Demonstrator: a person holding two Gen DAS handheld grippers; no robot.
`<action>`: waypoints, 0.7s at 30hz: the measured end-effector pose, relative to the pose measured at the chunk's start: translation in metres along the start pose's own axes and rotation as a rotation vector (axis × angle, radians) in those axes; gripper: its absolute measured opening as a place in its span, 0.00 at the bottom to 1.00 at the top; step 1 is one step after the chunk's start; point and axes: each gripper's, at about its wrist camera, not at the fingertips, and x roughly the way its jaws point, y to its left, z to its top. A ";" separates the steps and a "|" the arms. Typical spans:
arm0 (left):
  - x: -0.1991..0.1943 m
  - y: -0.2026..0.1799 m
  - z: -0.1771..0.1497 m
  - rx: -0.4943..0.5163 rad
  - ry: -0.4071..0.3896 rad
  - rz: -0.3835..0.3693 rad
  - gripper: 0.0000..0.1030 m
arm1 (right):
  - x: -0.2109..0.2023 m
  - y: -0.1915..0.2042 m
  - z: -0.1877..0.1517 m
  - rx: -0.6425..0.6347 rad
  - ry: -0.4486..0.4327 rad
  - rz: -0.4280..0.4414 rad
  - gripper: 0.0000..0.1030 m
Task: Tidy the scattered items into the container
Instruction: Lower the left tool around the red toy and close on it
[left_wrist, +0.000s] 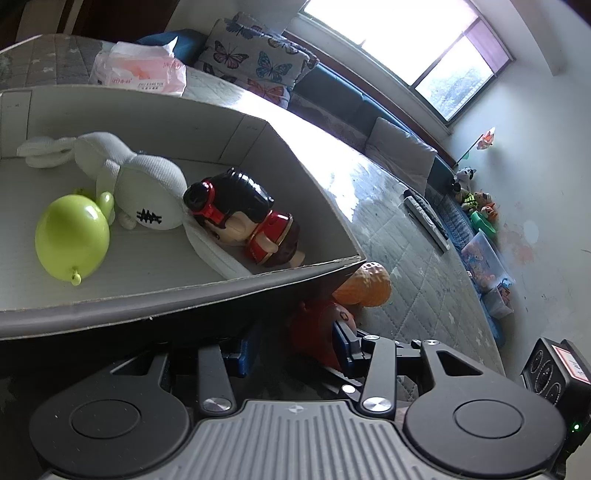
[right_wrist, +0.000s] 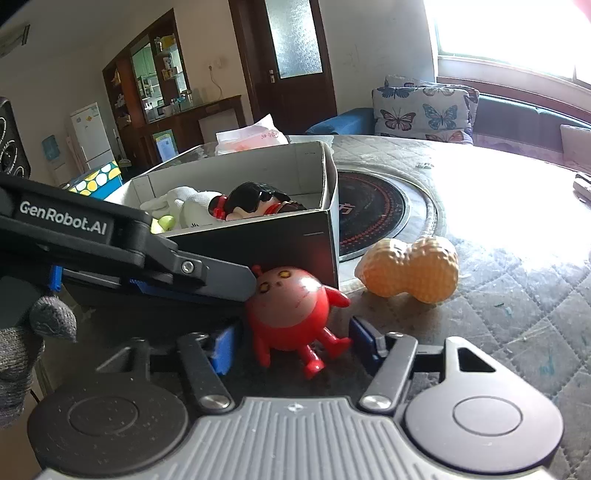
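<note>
- Up close in the left wrist view, the left gripper (left_wrist: 295, 350) stands open just below the near wall of the cardboard box (left_wrist: 177, 299), its blue pads on either side of a red round toy (left_wrist: 317, 325) that sits in shadow; whether the pads touch it cannot be told.
- Inside the box lie a green balloon-shaped toy (left_wrist: 72, 238), a white plush rabbit (left_wrist: 144, 184) and a black-haired doll in red (left_wrist: 240, 218), packed side by side on the box floor.
- An orange peanut-shaped toy (left_wrist: 364, 286) rests on the bench (left_wrist: 424, 288) just past the box corner.
- The bench wears a grey quilted cover with small stars; two remote controls (left_wrist: 424, 218) lie farther along it, and a pink tissue pack (left_wrist: 138, 72) sits behind the box.
- Beyond are a butterfly cushion (left_wrist: 255, 55), a bright window (left_wrist: 406, 48) and a row of small toys (left_wrist: 476, 206) against the wall.
- From the right wrist view, the right gripper (right_wrist: 295, 341) is open wide and holds nothing, with the red toy (right_wrist: 291, 314) standing between its blue pads, clear of both.
- The left gripper (right_wrist: 207, 277) reaches in from the left, its tip against the toy's head.
- The box (right_wrist: 317, 236) stands just behind, partly over a round black hotplate (right_wrist: 373, 214) set in the bench, with the peanut toy (right_wrist: 410, 271) to the right.
- A dark wooden door (right_wrist: 288, 55), a cabinet (right_wrist: 159, 74) and a white fridge (right_wrist: 90, 133) fill the room behind.
</note>
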 end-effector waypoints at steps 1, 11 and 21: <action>0.000 0.001 0.000 -0.005 0.001 -0.005 0.44 | -0.001 0.000 0.000 0.000 -0.002 0.000 0.59; -0.001 0.006 0.000 -0.029 -0.003 -0.046 0.44 | -0.002 0.002 -0.004 -0.020 -0.014 0.007 0.59; 0.002 0.007 -0.001 -0.031 0.012 -0.076 0.44 | -0.007 0.001 -0.007 -0.027 -0.012 0.027 0.54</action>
